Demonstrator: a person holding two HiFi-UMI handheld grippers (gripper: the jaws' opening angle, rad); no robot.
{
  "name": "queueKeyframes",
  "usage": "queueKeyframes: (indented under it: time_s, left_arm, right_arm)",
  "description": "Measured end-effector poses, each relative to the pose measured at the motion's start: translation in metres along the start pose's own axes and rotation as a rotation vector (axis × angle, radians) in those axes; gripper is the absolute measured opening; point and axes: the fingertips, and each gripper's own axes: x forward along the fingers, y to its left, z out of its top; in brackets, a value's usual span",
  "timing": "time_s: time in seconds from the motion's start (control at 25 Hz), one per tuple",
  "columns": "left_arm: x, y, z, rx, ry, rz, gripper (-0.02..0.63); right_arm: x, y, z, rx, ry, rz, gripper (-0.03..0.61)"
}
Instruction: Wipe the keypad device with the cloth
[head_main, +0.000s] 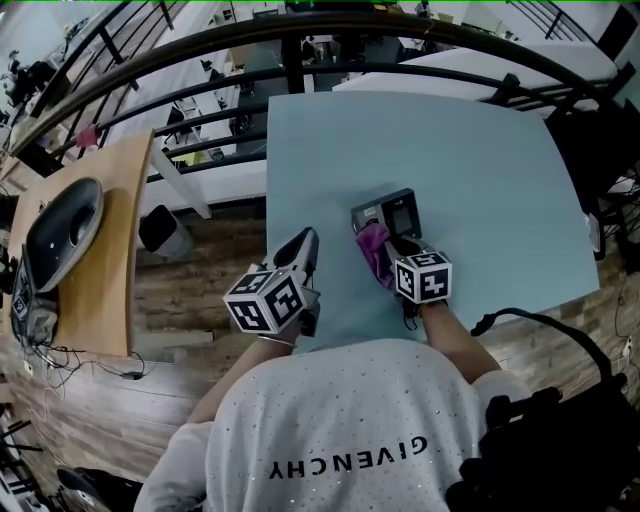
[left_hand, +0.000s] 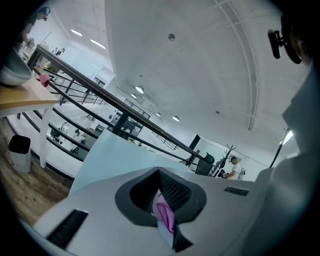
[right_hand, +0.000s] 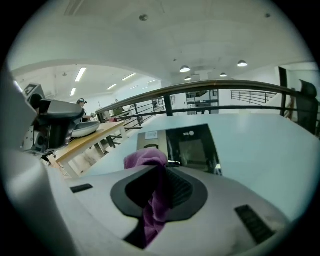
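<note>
Currently right gripper (right_hand: 162, 172) pinches the purple cloth (right_hand: 145, 159), bunch lying against the near edge of the keypad (head_main: 388, 212). Left gripper (left_hand: 160, 175) has jaws pressed together, tilted up, over the desk (head_main: 470, 170) by its front left corner. A purple sliver shows in its slit, can't tell what. Grippers apart, strip of desk between them. Keypad lies flat mid-desk, well in from far and right edges, left edge closer. Railing (head_main: 300, 40) curves just past far edge. Wooden bench (head_main: 110, 250) left of desk across a floor gap, bin (head_main: 163, 232) in that gap. Black cable (head_main: 530, 318) off front right corner.
</note>
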Motion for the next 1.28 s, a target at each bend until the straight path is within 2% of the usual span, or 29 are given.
queueKeyframes:
  time_s: [0.28,0.52,0.72,0.88,1.04,1.12,1.2,1.28]
  left_arm:
    - [0.003,0.000,-0.008,0.008,0.077,-0.044,0.000]
    - [-0.004,-0.001,-0.016,0.022,0.070,-0.082,0.000]
    - [-0.008,0.006,-0.011,0.028,0.012,-0.020,0.000]
    - [-0.009,0.015,-0.013,0.036,0.019,0.052,0.000]
    - [-0.012,0.018,-0.013,0.040,0.015,0.078,0.000]
    - [-0.014,0.019,-0.010,0.039,-0.006,0.076,0.000]
    - [-0.013,0.020,-0.009,0.037,-0.024,0.070,0.000]
    - [-0.009,0.019,-0.011,0.033,-0.019,0.057,0.000]
  right_arm:
    - [-0.003,-0.021,-0.001,0.064,0.000,-0.052,0.040]
    - [-0.007,-0.053,-0.008,0.134,0.002,-0.132,0.041]
    - [-0.013,-0.092,0.000,0.186,0.002,-0.184,0.041]
    - [-0.017,-0.119,-0.001,0.258,-0.007,-0.219,0.041]
    - [-0.027,-0.139,0.000,0.309,-0.044,-0.272,0.041]
    - [-0.035,-0.126,0.022,0.301,-0.162,-0.191,0.040]
    - [-0.043,-0.096,0.048,0.267,-0.282,-0.032,0.038]
    - [-0.047,-0.065,0.060,0.215,-0.320,0.091,0.037]
